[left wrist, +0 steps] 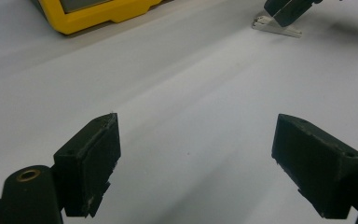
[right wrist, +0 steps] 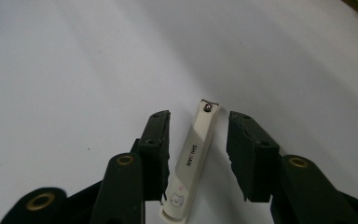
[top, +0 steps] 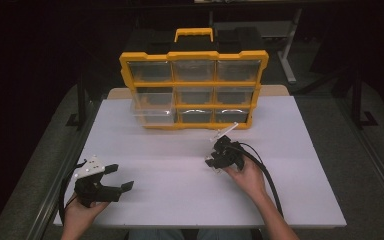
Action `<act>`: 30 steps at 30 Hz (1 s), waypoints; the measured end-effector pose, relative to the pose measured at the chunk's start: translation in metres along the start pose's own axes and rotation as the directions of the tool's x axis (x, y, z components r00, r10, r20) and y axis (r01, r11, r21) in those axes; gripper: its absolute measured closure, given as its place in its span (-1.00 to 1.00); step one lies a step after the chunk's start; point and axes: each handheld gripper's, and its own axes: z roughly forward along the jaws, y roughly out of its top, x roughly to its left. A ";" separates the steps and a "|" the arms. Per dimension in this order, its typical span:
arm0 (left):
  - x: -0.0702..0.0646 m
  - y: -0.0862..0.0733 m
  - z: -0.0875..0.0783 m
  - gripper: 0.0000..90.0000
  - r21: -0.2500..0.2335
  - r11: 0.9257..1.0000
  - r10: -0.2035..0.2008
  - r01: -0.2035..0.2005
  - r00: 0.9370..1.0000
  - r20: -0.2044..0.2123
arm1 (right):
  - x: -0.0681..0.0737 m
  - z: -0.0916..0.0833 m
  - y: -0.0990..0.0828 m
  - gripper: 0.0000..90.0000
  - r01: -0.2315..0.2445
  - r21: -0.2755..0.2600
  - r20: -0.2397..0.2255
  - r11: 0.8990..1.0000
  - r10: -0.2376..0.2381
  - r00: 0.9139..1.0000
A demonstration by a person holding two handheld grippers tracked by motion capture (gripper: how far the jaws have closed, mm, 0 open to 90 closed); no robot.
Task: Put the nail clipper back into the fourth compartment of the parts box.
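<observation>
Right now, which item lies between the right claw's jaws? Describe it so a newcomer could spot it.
Start at the yellow organizer standing at the white table's far edge, then come toward the right claw. Flat on the table between its jaws lies a nail clipper: slim, white, with printed lettering and a small cartoon figure.

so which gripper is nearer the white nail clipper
Right. The right gripper has the nail clipper lying between its open jaws on the table; the left gripper sits well off, by the table's near left corner.
</observation>
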 end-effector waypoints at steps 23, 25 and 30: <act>0.001 0.000 0.000 -0.66 -0.004 1.000 -0.001 0.001 1.000 -0.003 | 0.003 0.009 -0.003 0.68 -0.007 0.016 0.043 1.000 0.006 0.999; 0.001 0.000 -0.001 -0.66 -0.005 1.000 0.003 -0.003 1.000 -0.002 | 0.000 0.008 -0.004 0.68 -0.014 0.012 0.027 1.000 0.014 1.000; 0.001 0.000 -0.001 -0.65 -0.011 1.000 -0.004 0.004 1.000 0.000 | -0.006 0.006 -0.004 0.68 -0.023 -0.006 -0.013 1.000 0.023 1.000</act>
